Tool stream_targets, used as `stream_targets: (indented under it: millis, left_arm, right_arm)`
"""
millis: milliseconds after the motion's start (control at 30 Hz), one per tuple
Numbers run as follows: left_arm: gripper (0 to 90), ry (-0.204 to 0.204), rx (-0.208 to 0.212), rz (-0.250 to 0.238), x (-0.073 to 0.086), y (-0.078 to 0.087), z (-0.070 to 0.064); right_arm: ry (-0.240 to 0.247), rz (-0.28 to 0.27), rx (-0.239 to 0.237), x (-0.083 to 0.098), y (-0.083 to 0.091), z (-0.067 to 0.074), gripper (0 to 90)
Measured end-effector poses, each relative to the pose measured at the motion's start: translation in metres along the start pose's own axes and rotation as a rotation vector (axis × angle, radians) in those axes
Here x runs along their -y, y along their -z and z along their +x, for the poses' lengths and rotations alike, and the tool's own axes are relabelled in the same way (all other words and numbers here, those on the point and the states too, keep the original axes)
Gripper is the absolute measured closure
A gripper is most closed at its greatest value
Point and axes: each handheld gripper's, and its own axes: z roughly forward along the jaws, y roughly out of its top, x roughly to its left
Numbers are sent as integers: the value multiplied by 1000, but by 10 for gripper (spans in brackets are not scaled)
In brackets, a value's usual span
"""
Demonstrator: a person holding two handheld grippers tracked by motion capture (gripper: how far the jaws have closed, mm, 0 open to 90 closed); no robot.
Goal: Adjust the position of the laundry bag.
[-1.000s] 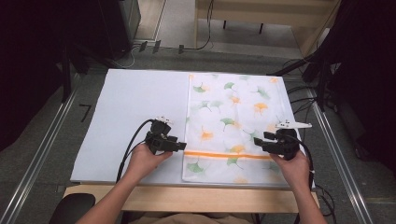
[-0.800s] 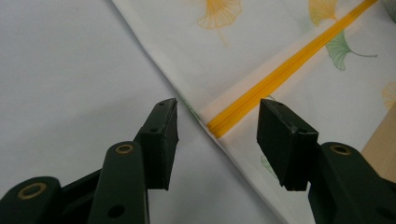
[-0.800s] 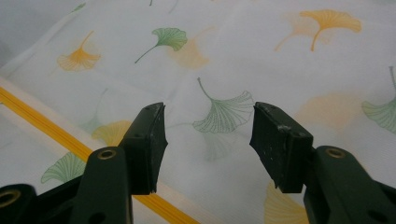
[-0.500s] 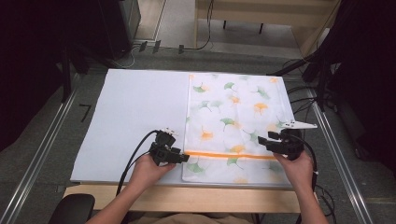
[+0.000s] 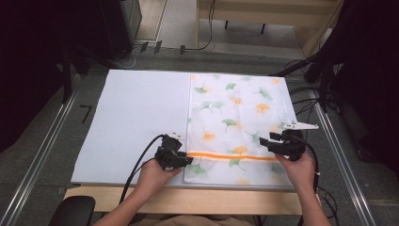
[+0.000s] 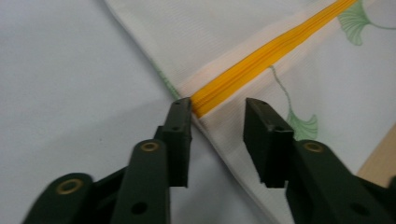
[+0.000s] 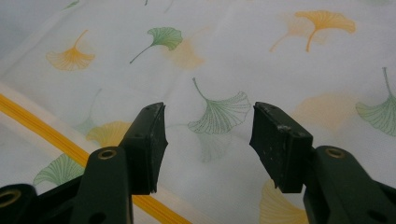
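Closing around the orange zipper (image 6: pixel 261 58) end at the near-left edge of the ginkgo-print laundry bag (image 5: pixel 240 117), the left gripper (image 6: pixel 219 119) is not yet pinching; the right gripper (image 7: pixel 208 128) hovers open. Pinch squarely before pulling.

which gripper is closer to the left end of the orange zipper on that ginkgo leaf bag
Left. The left gripper sits right at the zipper's end, jaws apart and just closing in, not yet pressing. The right gripper hovers near the laundry bag's opposite edge.
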Motion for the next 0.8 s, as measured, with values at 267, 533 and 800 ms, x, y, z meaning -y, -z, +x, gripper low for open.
stream_targets:
  millis: [267,533,800]
  left_arm:
    - [832,2,10,4,-2,-1,7]
    - [888,14,73,-11,-5,-4,11]
    - [892,24,96,-34,-8,5,15]
  right_arm:
    - [-2,3,2,1,0,-1,465]
    - [-42,-9,35,3,4,-13,510]
    - [-129,-1,129,12,10,-45,526]
